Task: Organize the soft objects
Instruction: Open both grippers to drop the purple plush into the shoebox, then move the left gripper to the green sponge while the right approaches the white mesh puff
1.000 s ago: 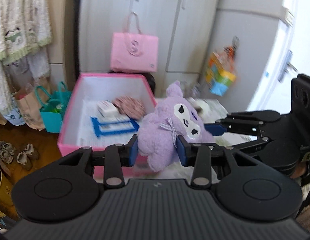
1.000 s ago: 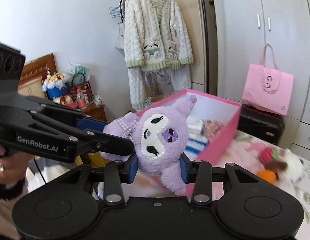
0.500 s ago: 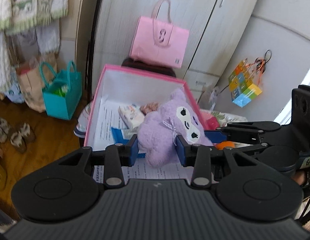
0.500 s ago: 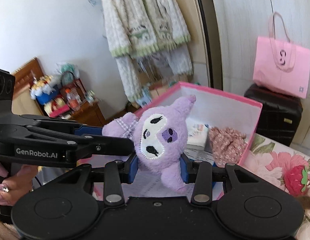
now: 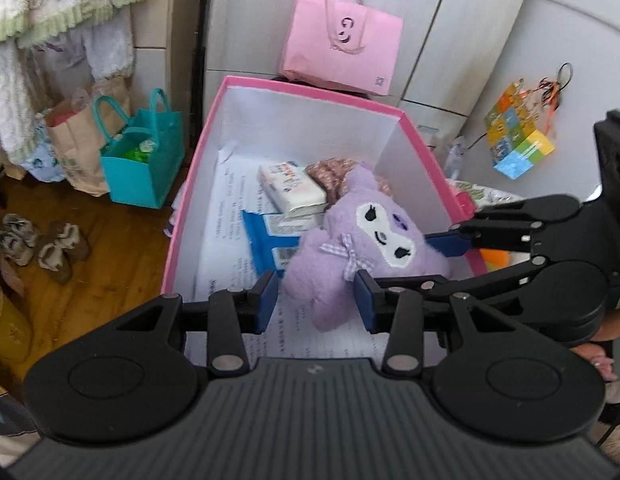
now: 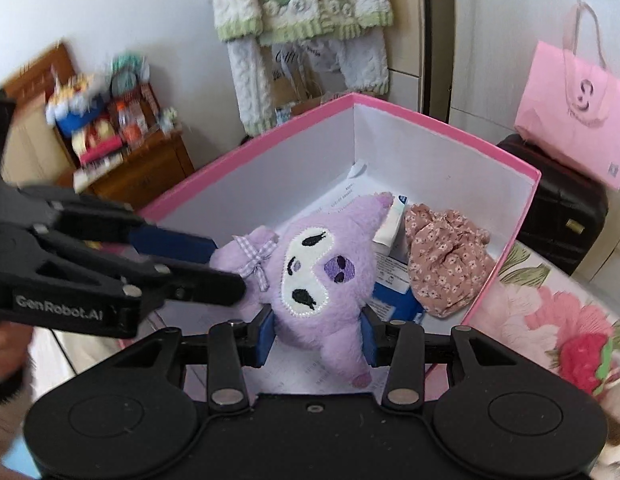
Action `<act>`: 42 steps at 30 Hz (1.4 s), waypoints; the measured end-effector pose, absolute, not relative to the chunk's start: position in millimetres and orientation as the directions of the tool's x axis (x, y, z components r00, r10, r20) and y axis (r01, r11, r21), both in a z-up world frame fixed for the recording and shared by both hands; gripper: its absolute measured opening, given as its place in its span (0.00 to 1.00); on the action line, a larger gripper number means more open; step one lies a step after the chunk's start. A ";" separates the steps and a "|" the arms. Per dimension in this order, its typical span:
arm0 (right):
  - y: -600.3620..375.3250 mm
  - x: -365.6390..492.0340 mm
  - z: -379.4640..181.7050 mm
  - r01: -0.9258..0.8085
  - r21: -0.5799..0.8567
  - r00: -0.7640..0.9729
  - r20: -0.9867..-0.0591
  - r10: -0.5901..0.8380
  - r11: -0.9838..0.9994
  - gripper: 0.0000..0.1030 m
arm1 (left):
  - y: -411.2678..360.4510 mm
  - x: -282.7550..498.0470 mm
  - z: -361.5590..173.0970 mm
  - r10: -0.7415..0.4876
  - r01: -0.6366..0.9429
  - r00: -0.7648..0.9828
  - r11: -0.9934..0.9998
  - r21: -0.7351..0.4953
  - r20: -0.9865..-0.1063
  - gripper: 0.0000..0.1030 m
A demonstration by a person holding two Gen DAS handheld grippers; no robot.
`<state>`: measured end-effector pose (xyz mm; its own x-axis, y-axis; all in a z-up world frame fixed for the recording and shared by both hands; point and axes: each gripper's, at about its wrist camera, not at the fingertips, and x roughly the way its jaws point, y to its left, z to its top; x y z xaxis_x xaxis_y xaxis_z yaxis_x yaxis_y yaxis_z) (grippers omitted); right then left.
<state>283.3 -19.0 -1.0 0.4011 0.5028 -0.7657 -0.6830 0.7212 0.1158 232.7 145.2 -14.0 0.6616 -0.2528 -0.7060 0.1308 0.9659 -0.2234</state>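
A purple plush toy (image 5: pixel 361 248) with a white face and a checked bow hangs over the open pink box (image 5: pixel 310 90). My left gripper (image 5: pixel 315 295) is shut on its body. My right gripper (image 6: pixel 317 334) is shut on its head end (image 6: pixel 321 272). The box (image 6: pixel 441 126) has white inner walls and holds a floral brown cloth (image 6: pixel 445 264), tissue packs (image 5: pixel 292 188) and blue packets on printed paper. Each gripper shows in the other's view, the right one (image 5: pixel 521 236) at the right, the left one (image 6: pixel 110 260) at the left.
A pink paper bag (image 5: pixel 341 50) sits on a dark suitcase (image 6: pixel 561 216) behind the box. A teal bag (image 5: pixel 142 160), a brown paper bag and slippers (image 5: pixel 42 244) are on the wooden floor at the left. A flowered bedspread with a strawberry toy (image 6: pixel 581 360) lies at the right.
Both grippers have carried the plush forward and down, from in front of the box to over its inside. The grip on the plush is unchanged.
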 end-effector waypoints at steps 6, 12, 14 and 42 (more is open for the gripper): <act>-23.0 265.6 5.1 -0.712 0.020 0.451 -0.753 0.479 0.702 0.65 | 141.7 212.2 -2.8 -0.189 0.109 0.708 0.981 -0.158 -0.680 0.51; -72.1 237.0 33.5 -0.693 0.097 0.502 -0.647 0.574 0.715 0.66 | 136.6 187.2 17.0 -0.183 0.128 0.754 0.983 -0.133 -0.630 0.58; -92.8 226.8 44.1 -0.672 0.104 0.537 -0.612 0.580 0.733 0.66 | 131.6 178.2 26.1 -0.198 0.148 0.767 0.980 -0.131 -0.610 0.59; -290.5 177.3 1.4 -0.433 0.085 0.774 -0.476 0.418 0.898 0.72 | -59.1 171.2 4.2 -0.438 0.492 0.728 0.870 -0.044 -0.527 0.64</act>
